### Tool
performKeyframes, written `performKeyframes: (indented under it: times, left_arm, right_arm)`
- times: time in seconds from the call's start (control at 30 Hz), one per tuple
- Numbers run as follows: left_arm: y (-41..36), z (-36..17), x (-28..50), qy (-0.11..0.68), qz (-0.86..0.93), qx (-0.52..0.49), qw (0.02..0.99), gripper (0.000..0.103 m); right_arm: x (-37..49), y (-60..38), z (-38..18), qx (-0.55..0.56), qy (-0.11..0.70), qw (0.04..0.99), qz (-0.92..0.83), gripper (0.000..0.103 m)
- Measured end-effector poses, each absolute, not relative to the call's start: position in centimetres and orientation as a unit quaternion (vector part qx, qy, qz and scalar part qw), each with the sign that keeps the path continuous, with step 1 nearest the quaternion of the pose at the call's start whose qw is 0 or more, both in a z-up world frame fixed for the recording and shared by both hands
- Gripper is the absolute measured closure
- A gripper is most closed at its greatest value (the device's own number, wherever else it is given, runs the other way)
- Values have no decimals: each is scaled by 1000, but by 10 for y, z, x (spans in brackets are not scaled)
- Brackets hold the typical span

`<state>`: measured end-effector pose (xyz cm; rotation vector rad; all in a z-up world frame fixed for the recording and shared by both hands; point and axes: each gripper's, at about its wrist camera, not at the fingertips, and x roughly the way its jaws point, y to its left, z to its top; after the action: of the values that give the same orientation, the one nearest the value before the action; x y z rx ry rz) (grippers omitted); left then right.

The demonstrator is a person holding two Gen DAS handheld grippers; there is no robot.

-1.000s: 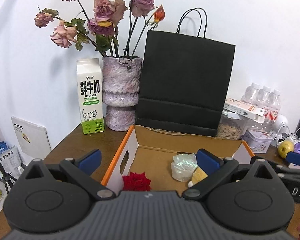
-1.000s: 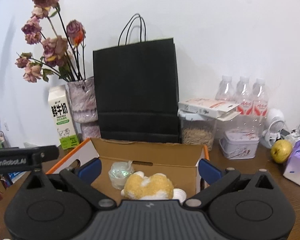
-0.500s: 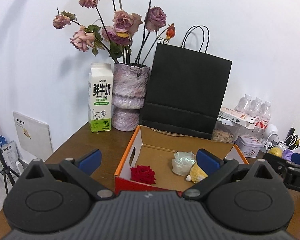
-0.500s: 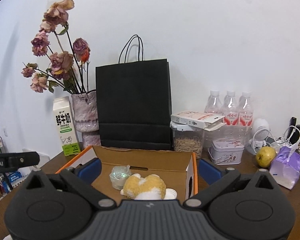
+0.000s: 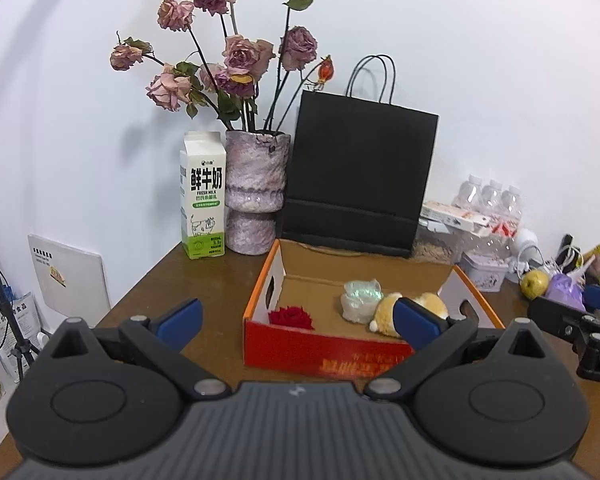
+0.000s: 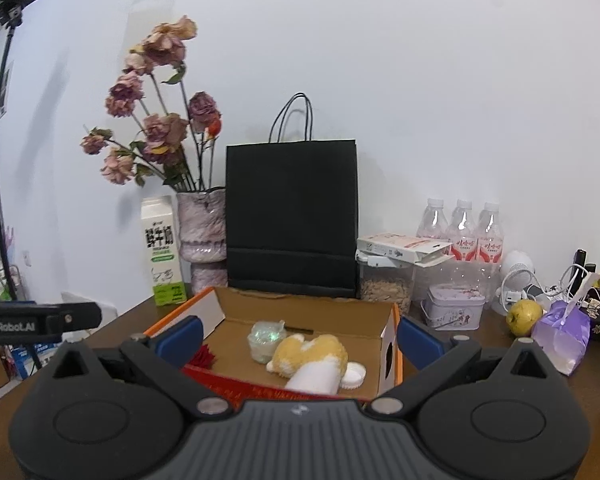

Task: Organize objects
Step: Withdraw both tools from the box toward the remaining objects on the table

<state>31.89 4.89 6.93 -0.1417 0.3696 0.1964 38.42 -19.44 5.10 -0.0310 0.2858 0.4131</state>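
Two grippers are hanging in front of the box [image 5: 320, 346], and both are spread wide with nothing between the fingers. We are looking along the left gripper [image 5: 298, 316] at the box's red front wall; the right gripper [image 6: 298, 338] is facing the same box from the other side, its fingers straddling the right end.

Inside the box we are seeing a red rose [image 5: 290, 317] in the near left corner, a pale crinkly bundle [image 6: 266, 340] in the middle, a yellow plush [image 6: 312, 356] touching it, and a white cap [image 6: 356, 374] just beside the plush. Something white is lying against the plush's near side; we cannot tell what it is.

We are judging this as a pause between placements: neither gripper is carrying anything, and several things are already sitting in the box. On the table [image 5: 204, 288] to the right, a yellow fruit [image 6: 524, 317] and a purple bag [image 6: 560, 336] are lying loose, near each other and well apart from the box. Whether they belong in the box, we cannot say.

If more is going in, the next move is calling for the right gripper to swing right, drop over one loose thing, and close gently. The fruit is looking round and likely to roll, so we are wanting the fingers centred on it.
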Motion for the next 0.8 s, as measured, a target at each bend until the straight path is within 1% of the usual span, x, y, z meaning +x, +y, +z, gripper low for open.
performKeyframes:
  times: [0.27, 0.6, 0.8]
  left_arm:
    - [41, 58, 289, 185, 82, -64, 977, 0]
    - [28, 41, 250, 186, 61, -38, 980, 0]
    - [28, 24, 235, 208, 42, -51, 976, 0]
  right_arm:
    - [343, -201, 41, -18, 146, 966, 212, 0]
    - [309, -214, 5, -8, 183, 961, 208, 0]
    - [295, -222, -8, -13, 200, 959, 202, 0]
